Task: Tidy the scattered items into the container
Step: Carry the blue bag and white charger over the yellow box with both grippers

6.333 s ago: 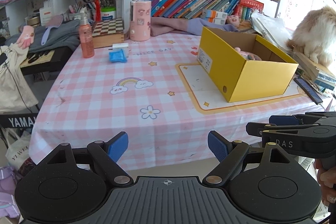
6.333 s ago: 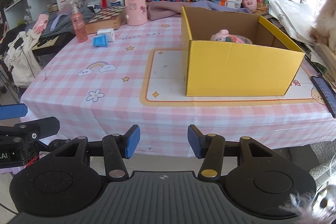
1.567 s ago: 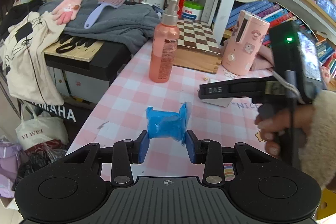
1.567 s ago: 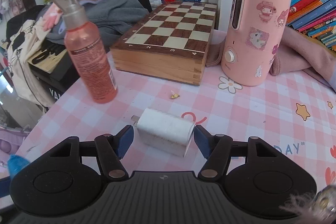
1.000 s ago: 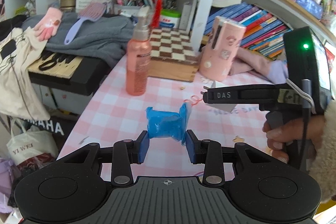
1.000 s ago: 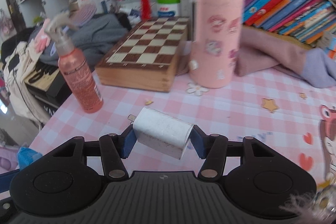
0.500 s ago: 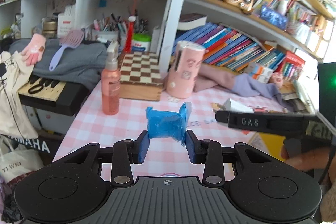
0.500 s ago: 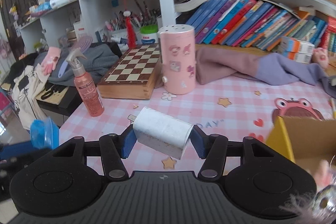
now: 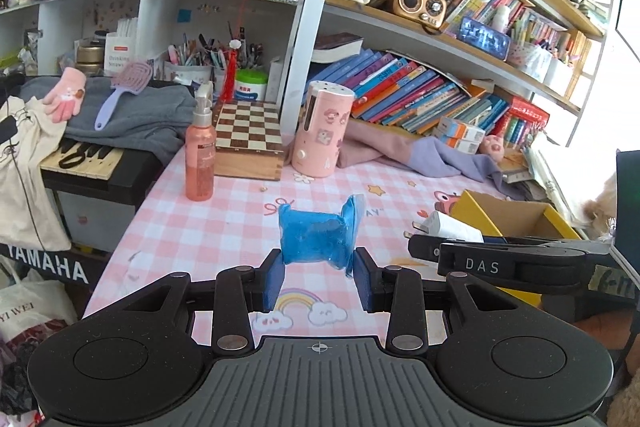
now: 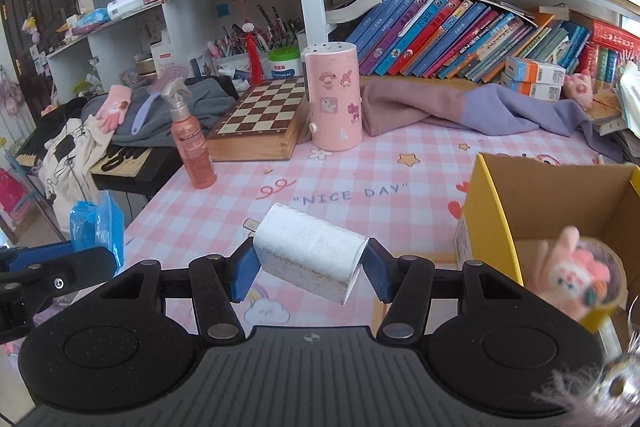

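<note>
Yellow cardboard box (image 10: 486, 223) is cut off at the right frame edge, and the pink plush toy (image 10: 576, 273) inside it is blurred. Readable: "NICE DAY" on the pink checked tablecloth (image 10: 400, 155), "DAS" on the right gripper's arm in the left view, "YAMAHA" on the keyboard (image 9: 44, 267). Left gripper (image 9: 319, 281) is clamped on a crinkly blue plastic packet (image 9: 316, 237), right gripper (image 10: 308, 273) on a scuffed white boxy charger (image 10: 308, 253) with a metal prong, both held above the cloth just left of the box.
</note>
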`<action>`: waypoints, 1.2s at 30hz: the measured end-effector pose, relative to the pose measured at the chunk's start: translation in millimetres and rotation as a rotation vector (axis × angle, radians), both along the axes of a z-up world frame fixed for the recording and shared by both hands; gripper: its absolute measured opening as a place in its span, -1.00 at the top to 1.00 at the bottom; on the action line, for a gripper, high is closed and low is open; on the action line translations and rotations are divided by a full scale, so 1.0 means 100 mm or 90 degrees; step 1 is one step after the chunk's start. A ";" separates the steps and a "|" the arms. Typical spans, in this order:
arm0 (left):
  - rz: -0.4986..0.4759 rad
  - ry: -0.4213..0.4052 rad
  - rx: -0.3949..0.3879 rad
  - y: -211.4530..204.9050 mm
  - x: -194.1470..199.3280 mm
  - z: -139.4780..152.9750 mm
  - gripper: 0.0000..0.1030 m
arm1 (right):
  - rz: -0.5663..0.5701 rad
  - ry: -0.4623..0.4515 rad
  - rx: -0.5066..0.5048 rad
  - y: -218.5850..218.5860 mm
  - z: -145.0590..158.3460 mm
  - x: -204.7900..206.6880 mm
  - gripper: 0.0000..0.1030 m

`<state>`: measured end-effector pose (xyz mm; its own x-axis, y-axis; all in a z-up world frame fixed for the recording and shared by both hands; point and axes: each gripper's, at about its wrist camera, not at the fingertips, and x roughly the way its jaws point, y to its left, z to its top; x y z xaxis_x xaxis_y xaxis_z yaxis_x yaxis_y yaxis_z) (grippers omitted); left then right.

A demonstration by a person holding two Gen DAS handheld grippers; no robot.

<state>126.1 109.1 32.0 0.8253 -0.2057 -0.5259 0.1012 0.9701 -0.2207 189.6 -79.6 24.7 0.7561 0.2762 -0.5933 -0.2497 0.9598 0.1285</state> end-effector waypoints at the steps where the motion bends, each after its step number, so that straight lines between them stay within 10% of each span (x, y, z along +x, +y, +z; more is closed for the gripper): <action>1: -0.001 -0.001 0.000 0.00 -0.05 0.01 0.31 | -0.001 0.000 0.001 0.00 0.00 -0.06 -0.04; 36: -0.166 0.034 -0.013 -0.46 -1.19 -0.06 0.32 | -0.140 0.038 0.000 -0.49 -0.15 -1.97 -0.04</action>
